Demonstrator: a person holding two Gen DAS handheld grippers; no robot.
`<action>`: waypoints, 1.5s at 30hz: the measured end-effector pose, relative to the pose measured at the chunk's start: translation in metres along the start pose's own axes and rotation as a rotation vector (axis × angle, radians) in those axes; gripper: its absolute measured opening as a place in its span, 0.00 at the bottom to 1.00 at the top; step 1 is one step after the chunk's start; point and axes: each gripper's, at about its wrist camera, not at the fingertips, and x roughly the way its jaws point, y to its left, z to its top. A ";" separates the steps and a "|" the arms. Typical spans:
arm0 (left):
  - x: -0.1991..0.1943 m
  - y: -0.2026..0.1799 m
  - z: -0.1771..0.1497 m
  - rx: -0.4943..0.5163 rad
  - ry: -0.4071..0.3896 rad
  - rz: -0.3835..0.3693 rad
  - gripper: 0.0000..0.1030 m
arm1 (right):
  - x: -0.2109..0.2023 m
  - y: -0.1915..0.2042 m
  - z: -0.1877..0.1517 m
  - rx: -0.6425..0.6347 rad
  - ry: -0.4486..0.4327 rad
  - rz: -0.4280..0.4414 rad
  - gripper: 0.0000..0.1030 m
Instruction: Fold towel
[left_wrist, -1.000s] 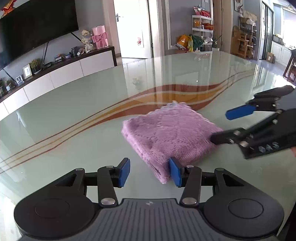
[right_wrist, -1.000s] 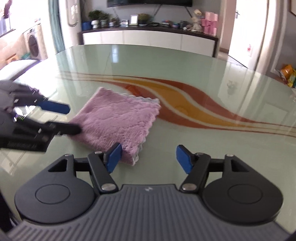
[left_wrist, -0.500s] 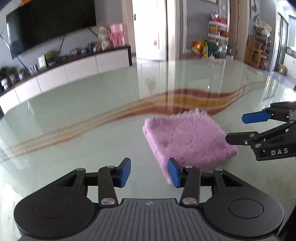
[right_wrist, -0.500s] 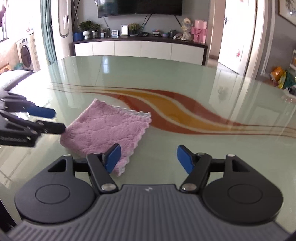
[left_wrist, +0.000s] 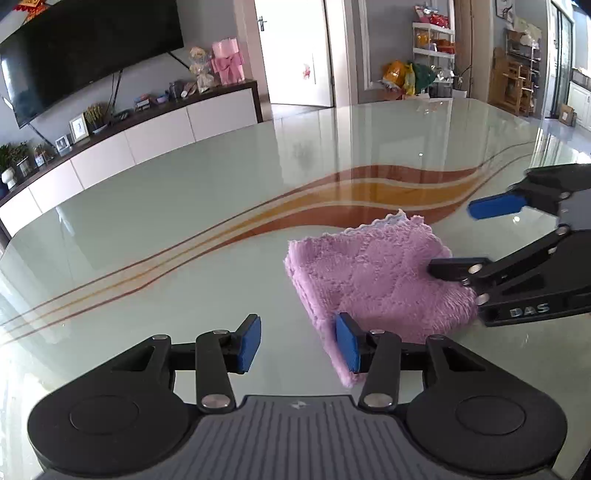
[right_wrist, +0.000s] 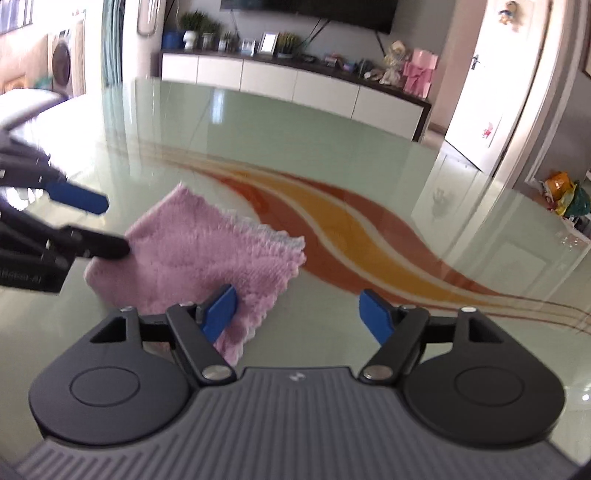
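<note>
I have the pink towel (left_wrist: 373, 280) lying folded into a thick square on the glass desk (left_wrist: 184, 229), on the near edge of the red and orange swirl (right_wrist: 354, 229) printed across the desk top. My left tongs (left_wrist: 298, 343) are released, jaws spread wide with nothing between them; their right blue pad sits against the towel's near corner while the left pad is over bare glass beside the towel. My right tongs (right_wrist: 298, 312) are released too, jaws wide apart. Their left pad overlaps the towel's near edge and the right pad hangs clear of the towel, over the glass. From the left wrist camera, I see the right tongs' lower black finger lying against the towel's right edge, the upper blue pad above and clear of the towel. The towel's scalloped white trim shows along the side nearest the swirl. Beyond the towel, a white cabinet (right_wrist: 295, 88) runs along the wall.
</note>
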 end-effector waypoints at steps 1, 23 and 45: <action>-0.006 0.002 0.002 -0.010 -0.031 -0.006 0.47 | -0.002 -0.002 0.003 0.005 -0.020 -0.006 0.75; 0.044 0.023 0.037 -0.023 -0.012 0.041 0.53 | 0.056 -0.016 0.016 -0.036 0.045 -0.045 0.86; -0.005 0.018 0.027 -0.084 -0.025 0.066 0.81 | -0.012 -0.006 0.000 0.075 -0.014 0.037 0.97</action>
